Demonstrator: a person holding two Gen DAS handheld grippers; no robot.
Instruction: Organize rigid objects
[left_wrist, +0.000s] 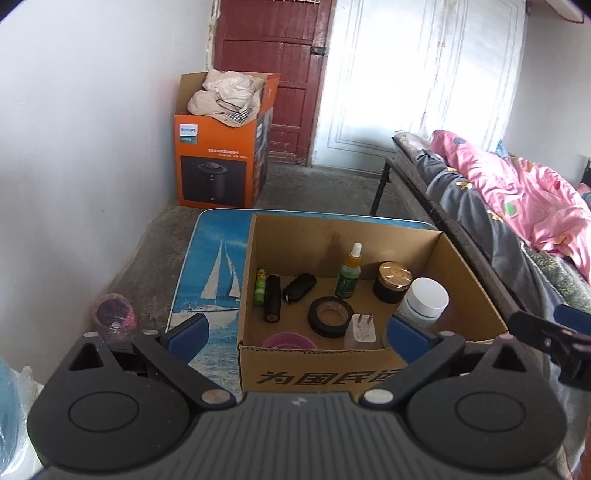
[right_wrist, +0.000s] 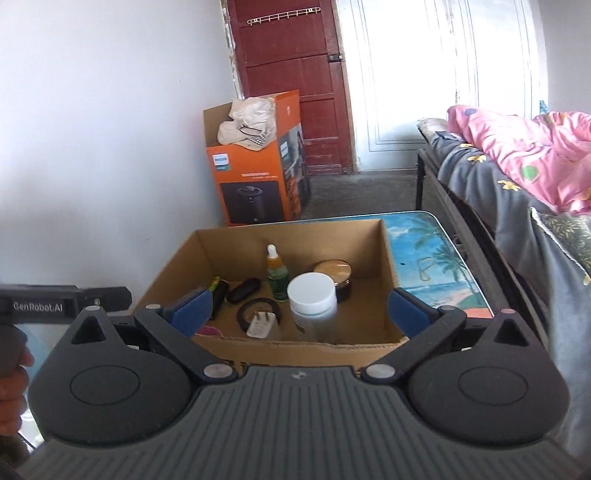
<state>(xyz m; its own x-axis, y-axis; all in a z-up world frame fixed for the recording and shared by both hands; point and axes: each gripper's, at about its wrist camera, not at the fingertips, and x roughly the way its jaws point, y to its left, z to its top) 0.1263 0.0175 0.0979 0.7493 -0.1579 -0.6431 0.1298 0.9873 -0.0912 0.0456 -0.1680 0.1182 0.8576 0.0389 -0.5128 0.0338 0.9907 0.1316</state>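
Cardboard box (left_wrist: 321, 373) holds the white-capped jar (right_wrist: 312, 306), dropper bottle (left_wrist: 349, 273) and tape roll (left_wrist: 330, 316); left gripper (left_wrist: 295, 332) and right gripper (right_wrist: 299, 314), both spread empty before it, await another object, if any.

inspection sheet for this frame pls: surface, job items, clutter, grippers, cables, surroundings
Surface: printed table, mostly covered by the open cardboard box.
Job's things: all in the box; dropper bottle, white-lidded jar and dark gold-lidded jar upright; tape roll, plug adapter, two tubes, black fob lying flat.
Clutter: pink item at the box's near wall, unclear.
Grippers: left gripper and right gripper open, empty.
Cables: nothing seen.
Surroundings: orange carton holding cloth, red door, bed with pink quilt.
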